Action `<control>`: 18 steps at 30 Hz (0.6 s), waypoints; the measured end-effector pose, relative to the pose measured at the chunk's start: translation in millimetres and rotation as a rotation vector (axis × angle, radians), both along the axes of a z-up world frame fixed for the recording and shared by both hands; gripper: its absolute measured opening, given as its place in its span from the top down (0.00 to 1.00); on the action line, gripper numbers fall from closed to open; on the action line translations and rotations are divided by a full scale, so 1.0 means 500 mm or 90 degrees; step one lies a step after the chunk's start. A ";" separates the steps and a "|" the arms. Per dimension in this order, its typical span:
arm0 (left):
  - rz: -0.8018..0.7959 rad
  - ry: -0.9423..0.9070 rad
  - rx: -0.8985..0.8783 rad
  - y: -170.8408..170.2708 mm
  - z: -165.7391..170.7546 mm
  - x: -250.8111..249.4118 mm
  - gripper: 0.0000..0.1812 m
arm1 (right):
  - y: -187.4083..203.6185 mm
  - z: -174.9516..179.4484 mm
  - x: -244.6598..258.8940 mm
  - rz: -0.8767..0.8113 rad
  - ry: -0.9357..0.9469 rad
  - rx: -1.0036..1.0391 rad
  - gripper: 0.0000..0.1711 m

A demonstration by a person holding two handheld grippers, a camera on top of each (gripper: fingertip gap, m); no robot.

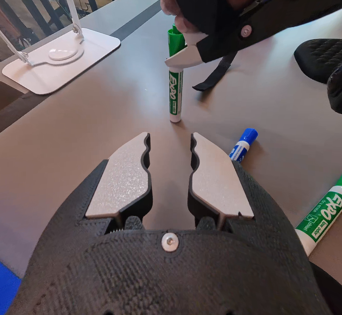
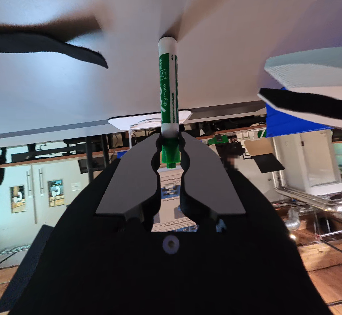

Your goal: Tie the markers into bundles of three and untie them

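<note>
My right gripper (image 1: 182,55) is shut on the cap end of a green marker (image 1: 174,91) and holds it upright, its white end standing on the grey table (image 1: 92,130). The right wrist view is upside down and shows the same marker (image 2: 168,91) between my right gripper's jaws (image 2: 169,136). My left gripper (image 1: 170,135) is open and empty, low over the table just in front of that marker. A blue marker (image 1: 242,145) lies right of my left gripper. Another green marker (image 1: 322,219) lies at the right edge. A black strap (image 1: 214,74) lies behind the upright marker.
A white lamp base (image 1: 61,59) stands on the table's far left. A black padded object (image 1: 322,59) sits at the right edge. A blue object (image 1: 7,280) shows at the bottom left. A dark seam (image 1: 137,20) crosses the table at the back. There is about 9 cm between the tips of the two grippers. The black strap (image 1: 214,74) sits 15 cm or so from the ends of my right fingers. Look for it in the right wrist view (image 2: 12,45) too.
</note>
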State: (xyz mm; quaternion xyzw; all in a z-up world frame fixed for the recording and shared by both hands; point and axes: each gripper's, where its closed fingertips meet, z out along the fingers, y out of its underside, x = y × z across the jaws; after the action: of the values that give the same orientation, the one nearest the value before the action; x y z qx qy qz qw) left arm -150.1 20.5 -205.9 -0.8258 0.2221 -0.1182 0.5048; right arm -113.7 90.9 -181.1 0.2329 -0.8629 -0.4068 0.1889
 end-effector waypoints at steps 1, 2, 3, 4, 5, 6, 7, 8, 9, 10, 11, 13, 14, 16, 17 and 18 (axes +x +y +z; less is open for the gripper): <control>-0.001 -0.001 -0.002 0.000 -0.002 0.001 0.77 | -0.006 0.000 -0.003 0.003 -0.007 0.003 0.90; -0.002 0.000 -0.005 -0.001 -0.004 0.003 0.77 | -0.011 -0.001 -0.006 0.006 -0.011 0.004 0.90; -0.003 -0.001 -0.007 -0.001 -0.006 0.005 0.77 | -0.014 -0.002 -0.008 0.009 -0.016 0.007 0.90; -0.005 -0.001 -0.007 -0.001 -0.006 0.006 0.77 | -0.016 -0.002 -0.012 0.014 -0.017 0.011 0.90; -0.006 -0.002 -0.009 -0.002 -0.007 0.008 0.77 | -0.021 -0.003 -0.016 0.021 -0.016 0.009 0.90; -0.007 -0.002 -0.009 -0.002 -0.007 0.009 0.77 | -0.024 -0.003 -0.019 0.025 -0.016 0.005 0.89; -0.007 -0.002 -0.010 -0.002 -0.008 0.009 0.77 | -0.027 -0.004 -0.021 0.025 -0.016 0.004 0.89; -0.007 -0.002 -0.011 -0.001 -0.009 0.010 0.77 | -0.029 -0.004 -0.022 0.027 -0.016 0.003 0.88; -0.007 -0.003 -0.012 -0.001 -0.010 0.010 0.77 | -0.031 -0.004 -0.023 0.026 -0.018 0.001 0.87; -0.008 -0.004 -0.014 -0.002 -0.011 0.010 0.77 | -0.034 -0.005 -0.023 0.025 -0.018 -0.002 0.87; -0.008 -0.005 -0.015 -0.002 -0.012 0.010 0.77 | -0.035 -0.004 -0.023 0.025 -0.016 -0.004 0.86; -0.010 -0.007 -0.017 -0.002 -0.014 0.011 0.77 | -0.036 -0.002 -0.024 0.019 -0.006 -0.014 0.84; -0.011 -0.008 -0.018 -0.002 -0.014 0.012 0.77 | -0.037 0.001 -0.025 0.014 0.002 -0.023 0.82; -0.012 -0.011 -0.020 -0.002 -0.015 0.013 0.77 | -0.040 0.011 -0.024 -0.004 0.028 -0.055 0.77; -0.012 -0.013 -0.020 -0.002 -0.016 0.013 0.77 | -0.045 0.019 -0.022 -0.022 0.047 -0.087 0.75; -0.013 -0.014 -0.019 -0.002 -0.015 0.013 0.77 | -0.051 0.031 -0.018 -0.050 0.072 -0.134 0.74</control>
State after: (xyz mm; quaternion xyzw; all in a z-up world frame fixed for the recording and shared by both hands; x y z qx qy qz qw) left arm -143.5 19.3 -213.5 -0.8297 0.2230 -0.1358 0.4934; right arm -122.4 65.1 -165.5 0.1543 -0.8972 -0.3338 0.2447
